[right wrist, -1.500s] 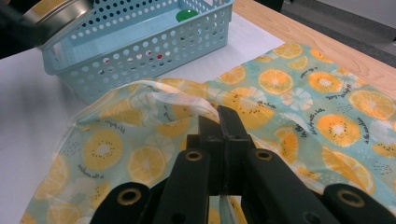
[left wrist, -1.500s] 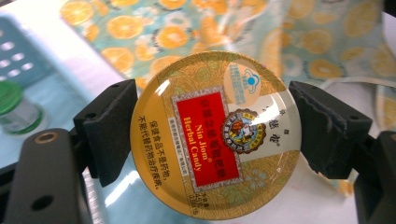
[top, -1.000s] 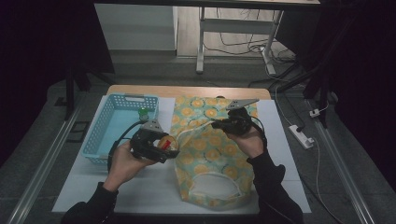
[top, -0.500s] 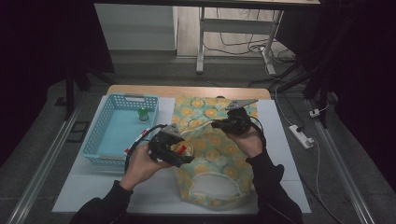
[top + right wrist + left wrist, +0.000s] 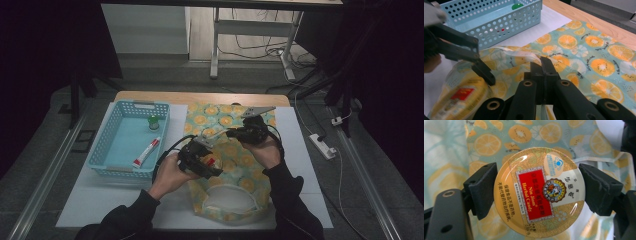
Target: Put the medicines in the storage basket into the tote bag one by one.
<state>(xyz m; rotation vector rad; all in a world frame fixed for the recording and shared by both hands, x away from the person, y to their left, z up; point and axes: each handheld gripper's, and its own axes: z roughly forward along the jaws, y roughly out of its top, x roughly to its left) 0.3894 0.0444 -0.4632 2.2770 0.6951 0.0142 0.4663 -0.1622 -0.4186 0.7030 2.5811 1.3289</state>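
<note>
left gripper (image 5: 209, 165), pinching the candy tin (image 5: 538, 192), moved over the bag (image 5: 227, 150); right gripper (image 5: 543, 65) clamps its rim.

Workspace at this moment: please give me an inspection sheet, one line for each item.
Surface: white mat on a wooden table.
Job's things: round candy tin; fruit-print bag, its white-lined mouth toward the person.
Clutter: blue basket with a tube and a green-capped item.
Grippers: left gripper shut on the tin; right gripper shut on the bag's hem.
Cables: black cable trails from the left gripper.
Surroundings: power strip on the floor.
</note>
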